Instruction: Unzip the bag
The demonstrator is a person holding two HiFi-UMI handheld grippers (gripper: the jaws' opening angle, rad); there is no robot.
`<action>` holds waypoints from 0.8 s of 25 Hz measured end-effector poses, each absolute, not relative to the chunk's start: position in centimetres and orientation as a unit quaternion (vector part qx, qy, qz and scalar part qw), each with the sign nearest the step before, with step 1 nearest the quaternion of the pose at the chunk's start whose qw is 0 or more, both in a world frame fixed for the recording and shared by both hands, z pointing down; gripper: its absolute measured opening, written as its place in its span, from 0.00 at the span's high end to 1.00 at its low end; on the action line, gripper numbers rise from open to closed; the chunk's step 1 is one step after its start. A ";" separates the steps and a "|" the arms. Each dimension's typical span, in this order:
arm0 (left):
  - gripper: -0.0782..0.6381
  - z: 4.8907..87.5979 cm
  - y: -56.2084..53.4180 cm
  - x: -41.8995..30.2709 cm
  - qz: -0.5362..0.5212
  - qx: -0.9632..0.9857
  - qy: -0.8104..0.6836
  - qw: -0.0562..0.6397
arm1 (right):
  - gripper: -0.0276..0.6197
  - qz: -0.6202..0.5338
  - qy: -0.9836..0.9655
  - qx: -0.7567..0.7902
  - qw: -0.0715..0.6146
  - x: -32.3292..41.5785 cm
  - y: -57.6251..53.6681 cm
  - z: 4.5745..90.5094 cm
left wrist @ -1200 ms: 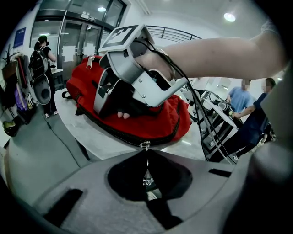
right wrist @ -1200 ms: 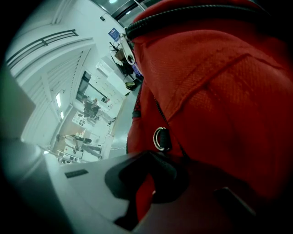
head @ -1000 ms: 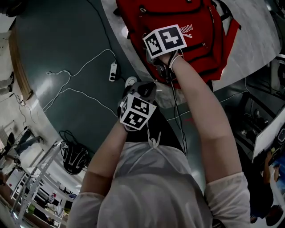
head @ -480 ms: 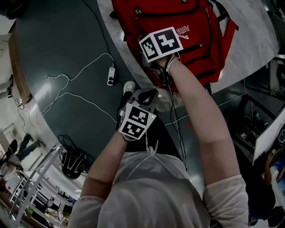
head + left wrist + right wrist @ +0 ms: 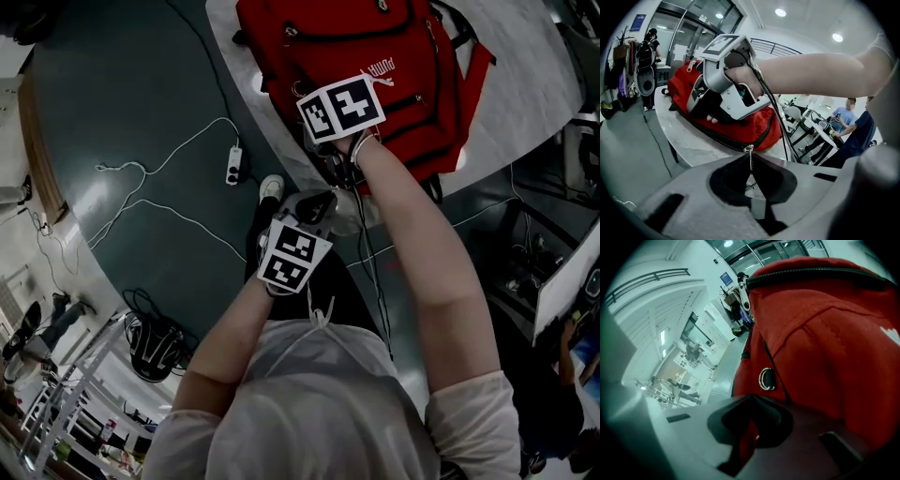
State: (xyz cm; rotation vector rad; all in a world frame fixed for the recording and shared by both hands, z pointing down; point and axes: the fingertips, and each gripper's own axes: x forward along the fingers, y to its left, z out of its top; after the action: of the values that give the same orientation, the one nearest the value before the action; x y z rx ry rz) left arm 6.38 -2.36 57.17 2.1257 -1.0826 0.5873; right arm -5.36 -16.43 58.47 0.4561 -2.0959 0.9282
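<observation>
Zipper pull (image 5: 750, 159) (metal) pinched in left tongs (image 5: 752, 180); right tongs (image 5: 750, 433) pinch bag (image 5: 825, 333).

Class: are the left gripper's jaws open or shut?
The left gripper is shut on the zipper pull: its view shows the thin metal tab pinched between the jaws at the red bag's edge.

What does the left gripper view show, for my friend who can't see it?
The left gripper pinches a thin metal zipper pull on a red bag lying on a pale table. Behind it, a person's hand holds the right gripper against the bag's top.
</observation>
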 end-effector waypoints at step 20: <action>0.72 45.3 -5.4 2.0 0.162 0.828 -0.482 0.237 | 0.92 0.201 -0.900 0.263 0.283 2.8 -12.6 43.1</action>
State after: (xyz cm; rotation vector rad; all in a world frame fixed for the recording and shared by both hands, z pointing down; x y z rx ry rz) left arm 2.04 -5.35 45.27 2.2684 -1.3213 0.4435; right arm 2.81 -12.64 43.14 0.7028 -2.4098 0.5389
